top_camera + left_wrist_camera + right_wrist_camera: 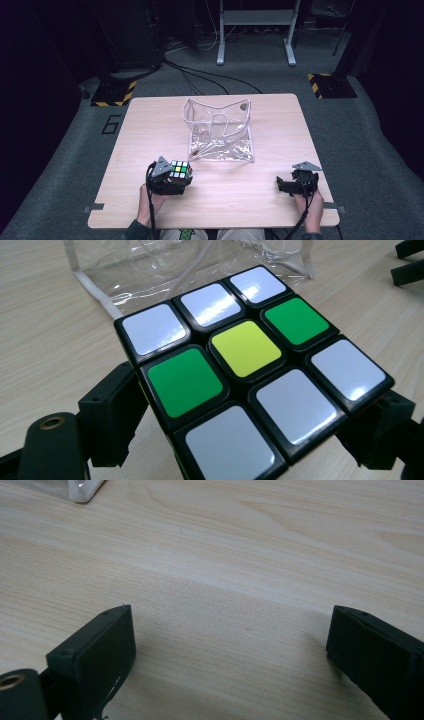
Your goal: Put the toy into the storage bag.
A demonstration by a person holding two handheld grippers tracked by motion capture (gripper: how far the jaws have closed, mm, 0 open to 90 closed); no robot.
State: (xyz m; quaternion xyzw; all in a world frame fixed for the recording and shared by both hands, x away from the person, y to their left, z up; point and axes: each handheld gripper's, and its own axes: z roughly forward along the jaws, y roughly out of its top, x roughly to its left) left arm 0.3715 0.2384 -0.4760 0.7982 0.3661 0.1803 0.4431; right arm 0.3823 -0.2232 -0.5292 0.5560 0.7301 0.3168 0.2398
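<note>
Cube (250,372) is the thing in hand here: a colour puzzle cube, its top face showing white, green and one yellow square in the middle, sits between the two black jaws of the left gripper (172,182), which press against its opposite sides and so are clamped on it. In the high view it lies at the near left part of the table (150,130), held just above or on the wood; I cannot tell which. Ahead of it and a little to the right, toward the middle of the table, lies a clear plastic bag (220,130) with white edging, its mouth standing open on the far side and its flat part lying toward the person. In the left gripper view the bag's near edge (100,292) shows just beyond the cube, so the cube and the bag are near but apart. The relation that matters for the coming move, as I judge it, is this one: the bag lies forward and to the right of the cube, and the left hand is clearly the nearer one, already carrying the cube. The right gripper (296,184) rests at the near right of the table, well apart from both bag and cube, its jaws spread wide with nothing but bare wood between them. It looks free to steady the bag's opening if the cube is to go inside.
</note>
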